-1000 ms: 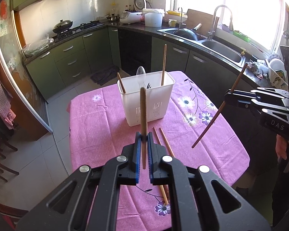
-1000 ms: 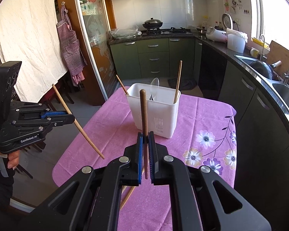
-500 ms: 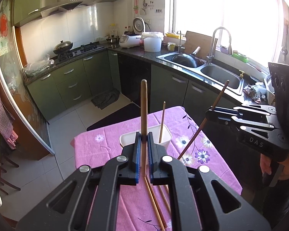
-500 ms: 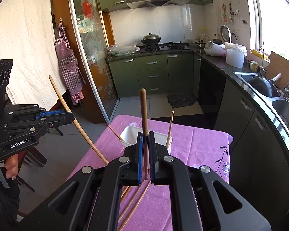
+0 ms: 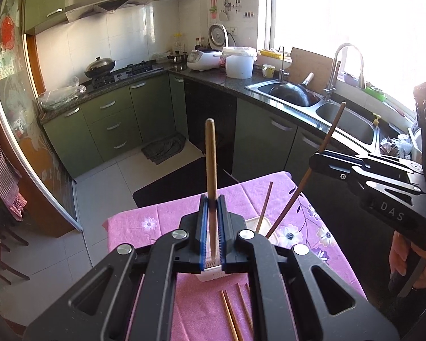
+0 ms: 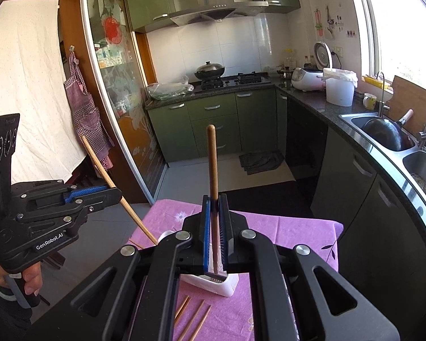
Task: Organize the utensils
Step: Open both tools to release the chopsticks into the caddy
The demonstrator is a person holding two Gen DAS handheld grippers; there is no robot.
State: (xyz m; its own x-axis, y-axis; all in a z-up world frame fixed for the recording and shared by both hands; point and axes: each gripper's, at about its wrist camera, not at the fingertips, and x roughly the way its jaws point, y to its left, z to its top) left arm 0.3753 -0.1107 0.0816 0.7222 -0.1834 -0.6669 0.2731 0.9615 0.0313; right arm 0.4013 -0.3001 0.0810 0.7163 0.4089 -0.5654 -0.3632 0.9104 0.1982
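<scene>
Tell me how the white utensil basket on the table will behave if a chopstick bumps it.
The white basket looks like thin slotted plastic, so probably light. Standing on the pink cloth, it would likely slide or tip rather than resist. It looks stiff, not floppy.

left tongs (image 5: pixel 212 201) gripping chopstick (image 5: pixel 210 156), pink tablecloth (image 5: pixel 162 221)

You look over a table under a pink flowered cloth (image 5: pixel 162 221) into a kitchen of green cabinets (image 6: pixel 213 130). A lidded wok (image 6: pixel 209 69) sits on the hob beneath the steel hood (image 6: pixel 215 11). On your counter stand a rice cooker (image 5: pixel 203 59) and, just beside it, a white bucket (image 5: pixel 238 62). A dark pan (image 5: pixel 294 93) lies in the sink by the tap (image 5: pixel 338 65). A checked apron (image 6: pixel 85 108) hangs by the glass door; a rag (image 5: pixel 163 147) lies on the floor.
</scene>
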